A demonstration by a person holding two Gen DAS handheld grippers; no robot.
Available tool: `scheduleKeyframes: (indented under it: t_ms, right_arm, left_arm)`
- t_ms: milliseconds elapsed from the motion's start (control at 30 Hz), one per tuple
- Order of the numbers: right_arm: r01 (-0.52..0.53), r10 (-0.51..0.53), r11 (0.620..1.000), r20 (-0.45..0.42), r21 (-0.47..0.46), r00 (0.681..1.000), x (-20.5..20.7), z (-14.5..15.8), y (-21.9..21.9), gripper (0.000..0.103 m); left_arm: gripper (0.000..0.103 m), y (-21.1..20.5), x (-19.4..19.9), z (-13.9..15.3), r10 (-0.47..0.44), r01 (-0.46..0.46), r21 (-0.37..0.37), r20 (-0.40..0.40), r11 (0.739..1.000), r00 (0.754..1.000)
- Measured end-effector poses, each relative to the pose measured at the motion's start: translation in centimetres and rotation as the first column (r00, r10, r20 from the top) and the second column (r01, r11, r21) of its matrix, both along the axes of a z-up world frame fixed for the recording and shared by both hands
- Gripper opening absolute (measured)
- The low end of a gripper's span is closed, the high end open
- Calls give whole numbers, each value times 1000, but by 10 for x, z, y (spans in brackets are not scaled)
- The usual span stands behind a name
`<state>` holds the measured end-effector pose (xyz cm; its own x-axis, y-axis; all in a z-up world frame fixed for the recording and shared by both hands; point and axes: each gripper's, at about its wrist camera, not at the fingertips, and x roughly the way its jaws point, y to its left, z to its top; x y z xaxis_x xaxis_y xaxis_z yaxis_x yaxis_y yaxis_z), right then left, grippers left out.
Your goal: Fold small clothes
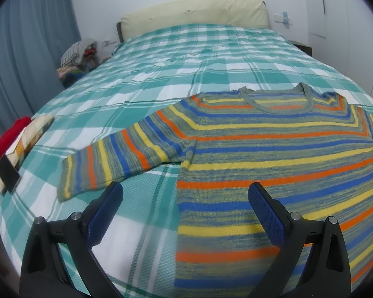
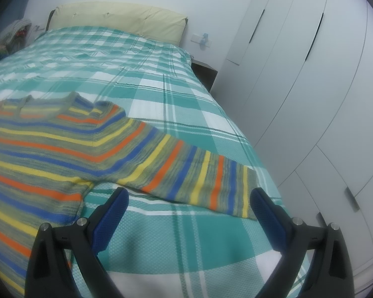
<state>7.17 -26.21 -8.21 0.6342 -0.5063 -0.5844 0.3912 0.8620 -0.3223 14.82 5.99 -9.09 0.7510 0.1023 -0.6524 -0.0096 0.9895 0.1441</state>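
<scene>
A small striped sweater [image 1: 273,154] in yellow, orange, blue and grey-green lies flat, face up, on the plaid bed cover [image 1: 161,74], neck toward the headboard and both sleeves spread out. My left gripper [image 1: 186,193] hovers open over the sweater's left side edge, below the left sleeve [image 1: 116,159]. In the right wrist view the sweater [image 2: 49,144] fills the left side, and my right gripper [image 2: 189,198] stands open just short of the right sleeve [image 2: 199,173], whose cuff lies near the right fingertip. Neither gripper holds anything.
A stack of folded clothes [image 1: 15,146], red on top of checked cream fabric, sits at the bed's left edge. A heap of laundry [image 1: 79,54] lies beside the headboard [image 1: 194,11]. White wardrobe doors [image 2: 310,87] run close along the bed's right side.
</scene>
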Motion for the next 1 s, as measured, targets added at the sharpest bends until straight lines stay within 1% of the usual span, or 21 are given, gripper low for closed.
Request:
scheduleKeyframes:
  t_ms: [1000]
  right_arm:
    - [-18,18,1000,-10,8,1000,1,-3,2,97]
  left_arm:
    - [101,9,-5,-1,-11,11,24,-3,1000,1000]
